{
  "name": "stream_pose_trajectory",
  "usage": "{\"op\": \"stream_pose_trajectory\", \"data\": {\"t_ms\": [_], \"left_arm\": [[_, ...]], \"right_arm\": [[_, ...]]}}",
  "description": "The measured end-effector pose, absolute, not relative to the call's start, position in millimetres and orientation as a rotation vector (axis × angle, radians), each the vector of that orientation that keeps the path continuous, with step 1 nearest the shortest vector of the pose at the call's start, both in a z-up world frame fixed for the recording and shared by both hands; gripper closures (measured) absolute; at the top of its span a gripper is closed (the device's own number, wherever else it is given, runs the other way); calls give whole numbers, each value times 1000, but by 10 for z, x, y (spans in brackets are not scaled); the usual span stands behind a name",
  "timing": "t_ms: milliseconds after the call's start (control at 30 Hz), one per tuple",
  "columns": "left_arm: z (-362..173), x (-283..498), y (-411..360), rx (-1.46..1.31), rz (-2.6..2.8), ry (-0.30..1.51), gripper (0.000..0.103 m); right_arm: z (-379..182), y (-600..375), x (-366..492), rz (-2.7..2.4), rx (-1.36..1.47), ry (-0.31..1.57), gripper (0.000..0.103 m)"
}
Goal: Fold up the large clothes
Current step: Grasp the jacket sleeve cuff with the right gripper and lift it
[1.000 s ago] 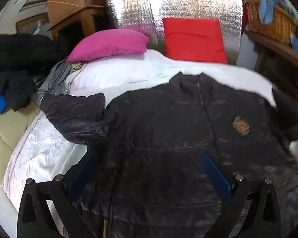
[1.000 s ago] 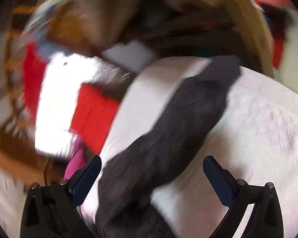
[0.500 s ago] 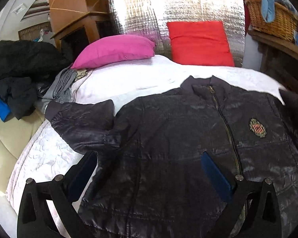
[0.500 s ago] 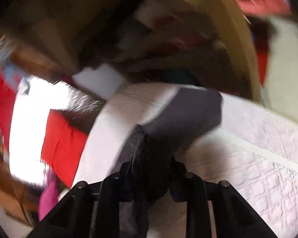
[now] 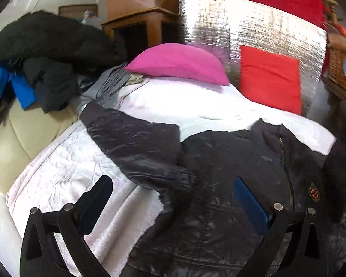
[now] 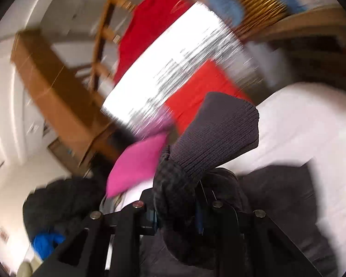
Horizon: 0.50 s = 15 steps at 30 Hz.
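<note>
A dark quilted jacket (image 5: 230, 184) with a front zip and a small crest lies spread face up on the white bed (image 5: 64, 168). Its left sleeve (image 5: 136, 143) lies bent toward the pillows. My left gripper (image 5: 173, 198) is open and empty, hovering above the jacket's left side near that sleeve. My right gripper (image 6: 175, 217) is shut on the jacket's right sleeve, and the ribbed cuff (image 6: 219, 138) sticks up past the fingers, lifted off the bed. The lifted sleeve shows as a dark mass (image 5: 341, 161) at the right edge of the left wrist view.
A pink pillow (image 5: 180, 63) and a red cushion (image 5: 269, 76) rest against a silver foil headboard (image 5: 242, 32). A pile of dark and blue clothes (image 5: 39, 53) sits on a beige seat at the left. A wicker basket (image 5: 339, 64) stands on a shelf at the right.
My right gripper has closed on the right sleeve and raised it, swinging toward the jacket's body. My left gripper has shifted left toward the left sleeve and stayed open.
</note>
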<state>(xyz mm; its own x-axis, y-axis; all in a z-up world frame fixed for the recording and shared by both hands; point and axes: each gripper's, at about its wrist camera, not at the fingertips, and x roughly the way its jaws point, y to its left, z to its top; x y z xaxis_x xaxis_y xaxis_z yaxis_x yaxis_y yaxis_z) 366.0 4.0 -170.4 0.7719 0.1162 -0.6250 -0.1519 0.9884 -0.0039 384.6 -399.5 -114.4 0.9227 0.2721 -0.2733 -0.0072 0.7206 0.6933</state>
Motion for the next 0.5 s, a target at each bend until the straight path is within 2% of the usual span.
{"op": "stream_pose_trajectory", "data": {"t_ms": [100,133,200,233,333,500], "left_arm": [[-1687,3691,215,-88,168,678,0],[-1684,3696,275,-97,177,678,0],[-1685,3713,384,-117,192,684,0],[-1686,3714,437,-132,196,689,0],[-1692,3708,572,-187,186,698,0],[-1769,3769,521,-221,108,748,0]], "right_arm": [[-1415,-3397,4049,247,779,492,74],[-1517,-3260,4086,265,790,527,69],[-1756,-2988,4231,310,833,610,39],[-1866,-2885,4263,354,886,642,21],[-1992,-2779,4184,443,944,667,19],[-1864,-3051,3881,335,736,648,19]]}}
